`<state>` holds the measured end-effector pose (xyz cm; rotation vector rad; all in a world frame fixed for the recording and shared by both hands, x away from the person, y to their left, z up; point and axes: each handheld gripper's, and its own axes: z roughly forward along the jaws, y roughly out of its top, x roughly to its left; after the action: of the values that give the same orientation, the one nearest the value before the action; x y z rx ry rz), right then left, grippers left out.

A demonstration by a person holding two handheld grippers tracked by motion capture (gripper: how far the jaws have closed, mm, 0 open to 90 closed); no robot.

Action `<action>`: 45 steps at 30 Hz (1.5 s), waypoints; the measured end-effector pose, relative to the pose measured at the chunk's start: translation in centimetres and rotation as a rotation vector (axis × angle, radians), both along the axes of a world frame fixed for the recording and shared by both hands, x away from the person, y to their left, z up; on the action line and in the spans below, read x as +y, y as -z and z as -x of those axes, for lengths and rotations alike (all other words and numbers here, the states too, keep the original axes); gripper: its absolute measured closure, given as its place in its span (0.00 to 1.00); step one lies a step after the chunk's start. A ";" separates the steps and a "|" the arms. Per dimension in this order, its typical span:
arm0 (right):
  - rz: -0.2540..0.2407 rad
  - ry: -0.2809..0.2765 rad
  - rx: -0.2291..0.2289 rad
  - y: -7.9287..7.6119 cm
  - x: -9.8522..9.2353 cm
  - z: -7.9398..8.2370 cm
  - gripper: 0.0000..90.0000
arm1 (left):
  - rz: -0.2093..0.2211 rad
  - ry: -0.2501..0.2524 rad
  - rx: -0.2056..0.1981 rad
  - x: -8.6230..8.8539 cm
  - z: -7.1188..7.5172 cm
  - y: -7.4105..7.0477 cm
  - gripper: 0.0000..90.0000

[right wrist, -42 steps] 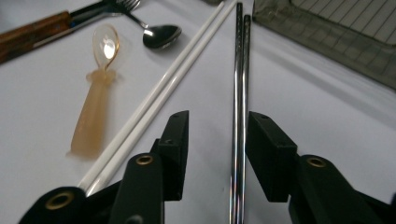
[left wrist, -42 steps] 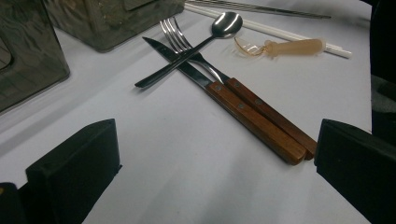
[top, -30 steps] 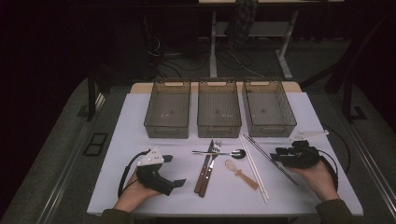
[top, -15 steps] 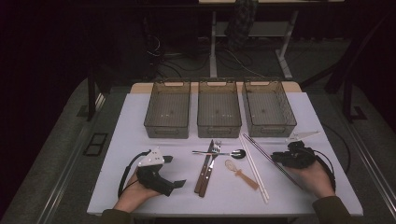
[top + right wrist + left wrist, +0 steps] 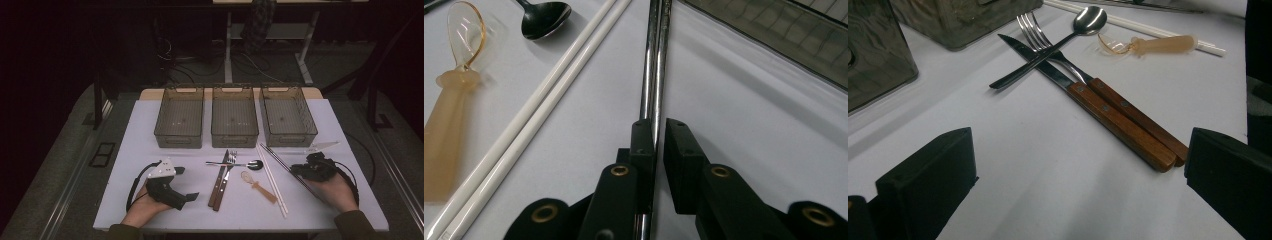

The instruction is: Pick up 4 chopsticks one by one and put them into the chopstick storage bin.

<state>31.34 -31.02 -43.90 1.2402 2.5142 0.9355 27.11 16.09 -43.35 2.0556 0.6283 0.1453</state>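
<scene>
Bins (image 5: pixel 234 122) all three bare; right gripper (image 5: pixel 659 150) fingers closing round metal chopsticks (image 5: pixel 655 60); left gripper (image 5: pixel 186 184) released.

Right gripper (image 5: pixel 314 169) sits low over the metal chopsticks (image 5: pixel 282 162) on the tabletop (image 5: pixel 150 120), its jaws just closing; left gripper (image 5: pixel 170 187) rests idle.

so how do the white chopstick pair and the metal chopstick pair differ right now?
The white plastic chopsticks lie free on the table, untouched; the shiny metal chopsticks run between the right gripper's nearly closed jaws. The white pair looks thicker and matte, the metal pair thinner and reflective. Both lie side by side as pairs on the white tabletop.
</scene>
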 end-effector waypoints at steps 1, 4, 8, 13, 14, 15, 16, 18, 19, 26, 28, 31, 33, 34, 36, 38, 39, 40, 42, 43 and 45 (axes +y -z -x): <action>0.000 0.000 0.000 0.0 0.0 0.0 0.91 | 0.000 0.000 0.000 0.0 0.0 0.0 0.00; 0.003 -0.003 -0.003 0.0 0.0 0.0 0.91 | 0.001 0.001 0.001 0.0 0.0 0.0 0.00; 0.030 -0.010 0.001 0.3 0.3 0.1 0.92 | 0.000 0.001 0.001 0.0 0.0 0.0 0.00; 0.038 -0.012 -0.011 0.3 0.4 0.2 0.92 | -0.001 0.002 0.003 0.0 0.0 0.0 0.00; 0.048 -0.015 -0.023 0.4 0.5 0.3 0.92 | -0.002 0.003 0.003 -0.1 0.0 0.0 0.00; 0.051 -0.014 -0.027 0.4 0.5 0.4 0.92 | -0.003 0.004 0.003 -0.1 0.0 0.0 0.00; 0.051 -0.014 -0.027 0.4 0.5 0.4 0.92 | -0.003 0.005 0.004 -0.1 0.1 0.0 0.00; 0.057 -0.015 -0.035 0.4 0.6 0.5 0.92 | -0.005 0.006 0.005 -0.1 0.1 0.0 0.00; 0.052 -0.012 -0.035 0.5 0.6 0.5 0.92 | -0.006 0.007 0.005 -0.1 0.1 0.0 0.00; 0.041 -0.007 -0.049 0.6 0.5 0.7 0.94 | -0.009 0.009 0.006 -0.1 0.1 0.1 0.00; 0.040 -0.005 -0.051 0.6 0.4 0.7 0.94 | -0.007 0.009 0.005 -0.1 0.1 0.1 0.00; 0.041 -0.003 -0.052 0.6 0.4 0.7 0.95 | -0.008 0.012 0.005 -0.1 0.1 0.0 0.00; 0.039 -0.002 -0.056 0.6 0.4 0.7 0.95 | -0.008 0.013 0.005 -0.1 0.1 0.0 0.00; 0.032 0.011 -0.049 0.6 0.4 0.7 0.95 | -0.008 0.014 0.005 -0.1 0.1 0.0 0.00; 0.038 0.011 -0.049 0.6 0.5 0.7 0.95 | -0.008 0.014 0.005 -0.1 0.1 0.0 0.00; 0.038 0.009 -0.051 0.6 0.5 0.7 0.95 | -0.008 0.015 0.004 -0.1 0.1 0.0 0.00; 0.032 0.013 -0.046 0.6 0.5 0.7 0.95 | -0.008 0.015 0.004 -0.1 0.1 0.0 0.00; 0.030 0.013 -0.045 0.6 0.4 0.7 0.95 | -0.008 0.015 0.004 -0.1 0.1 0.0 0.00; 0.027 0.013 -0.041 0.6 0.4 0.7 0.95 | -0.008 0.016 0.005 -0.1 0.1 0.0 0.00; 0.022 0.015 -0.039 0.6 0.3 0.7 0.95 | -0.007 0.016 0.004 -0.1 0.1 0.0 0.00; 0.013 0.014 -0.039 0.5 0.1 0.7 0.95 | -0.007 0.016 0.005 -0.1 0.1 0.0 0.00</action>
<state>30.69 -30.92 -44.36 1.2221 2.4747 0.9295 27.03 15.98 -43.39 2.0677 0.6154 0.1337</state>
